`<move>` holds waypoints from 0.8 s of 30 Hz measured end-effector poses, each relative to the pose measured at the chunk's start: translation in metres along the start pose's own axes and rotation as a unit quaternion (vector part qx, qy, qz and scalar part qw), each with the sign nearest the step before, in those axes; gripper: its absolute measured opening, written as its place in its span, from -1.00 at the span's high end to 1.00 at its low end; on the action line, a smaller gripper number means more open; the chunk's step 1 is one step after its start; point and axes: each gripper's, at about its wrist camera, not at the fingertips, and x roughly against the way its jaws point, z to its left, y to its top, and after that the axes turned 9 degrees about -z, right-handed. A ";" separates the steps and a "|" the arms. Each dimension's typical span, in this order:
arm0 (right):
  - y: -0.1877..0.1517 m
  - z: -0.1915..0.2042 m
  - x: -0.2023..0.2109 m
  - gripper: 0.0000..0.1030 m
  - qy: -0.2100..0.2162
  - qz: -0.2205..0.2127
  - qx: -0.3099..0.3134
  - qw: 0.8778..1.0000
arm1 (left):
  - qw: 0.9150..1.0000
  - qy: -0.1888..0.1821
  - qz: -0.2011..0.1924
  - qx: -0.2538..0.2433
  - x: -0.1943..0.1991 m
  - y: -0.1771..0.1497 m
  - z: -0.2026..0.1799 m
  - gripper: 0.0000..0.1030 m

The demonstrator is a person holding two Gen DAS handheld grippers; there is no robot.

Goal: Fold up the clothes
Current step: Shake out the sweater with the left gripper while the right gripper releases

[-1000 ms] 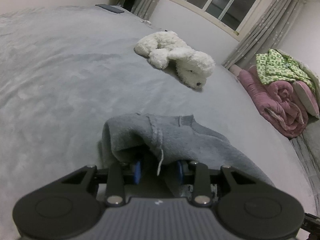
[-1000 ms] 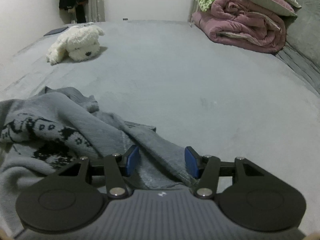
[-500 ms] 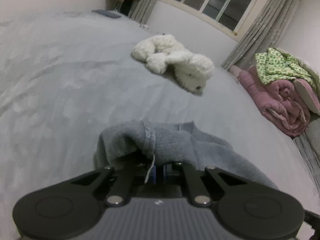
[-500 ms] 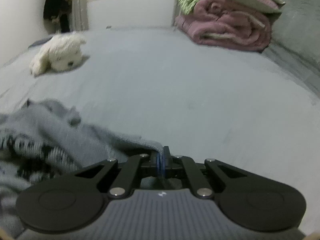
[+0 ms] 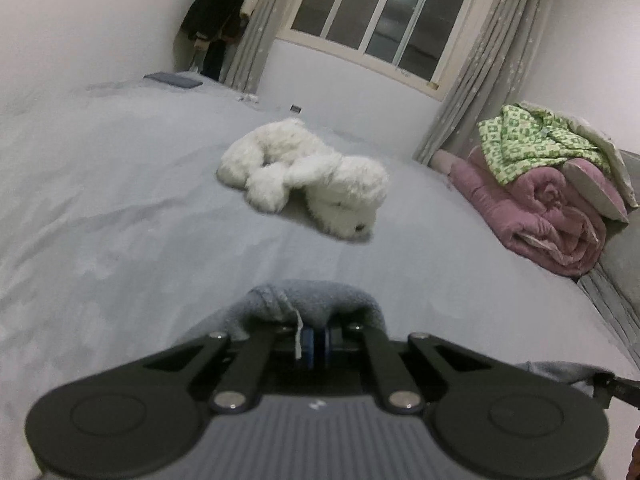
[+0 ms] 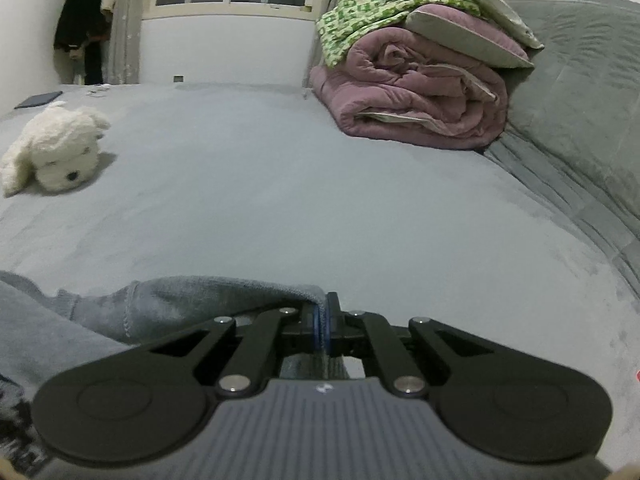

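While the grey sweater (image 6: 192,300) lies bunched and unfolded on the bed (image 6: 320,184), its edge is clenched by the left claw (image 5: 314,338) and the right claw (image 6: 322,322). No fold is made yet; nearly everything is left.

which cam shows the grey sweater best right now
The right wrist view. There the grey sweater stretches left from the shut right gripper, showing hem, seam and a bit of dark pattern at the lower left edge. The left wrist view shows only a small blurred bunch pinched in the left gripper.
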 end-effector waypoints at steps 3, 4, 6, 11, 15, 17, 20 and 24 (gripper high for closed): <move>0.002 0.001 -0.007 0.95 -0.007 -0.003 0.001 1.000 | 1.000 -0.005 -0.008 -0.007 -0.009 0.006 -0.007 0.92; 0.002 0.002 -0.009 0.95 -0.008 -0.004 0.001 1.000 | 1.000 -0.006 -0.012 -0.011 -0.012 0.008 -0.009 0.92; 0.002 0.004 -0.013 0.95 -0.009 -0.005 0.000 1.000 | 1.000 -0.005 -0.018 -0.019 -0.018 0.010 -0.012 0.92; -0.001 0.010 -0.021 0.95 -0.006 0.002 -0.003 1.000 | 1.000 0.003 0.000 -0.025 -0.039 0.006 -0.013 0.92; -0.004 0.011 -0.022 0.93 0.000 0.016 -0.016 1.000 | 0.999 0.006 0.025 -0.023 -0.049 -0.002 -0.010 0.91; -0.004 0.010 -0.020 0.81 0.001 0.020 -0.025 0.999 | 0.999 0.006 0.030 -0.022 -0.048 -0.005 -0.009 0.89; -0.004 0.010 -0.015 0.74 0.006 0.025 -0.034 0.999 | 0.999 0.002 0.035 -0.025 -0.043 -0.005 -0.009 0.67; -0.003 0.010 -0.006 0.17 0.012 0.029 -0.046 0.998 | 0.999 0.003 0.043 -0.023 -0.033 -0.004 -0.009 0.34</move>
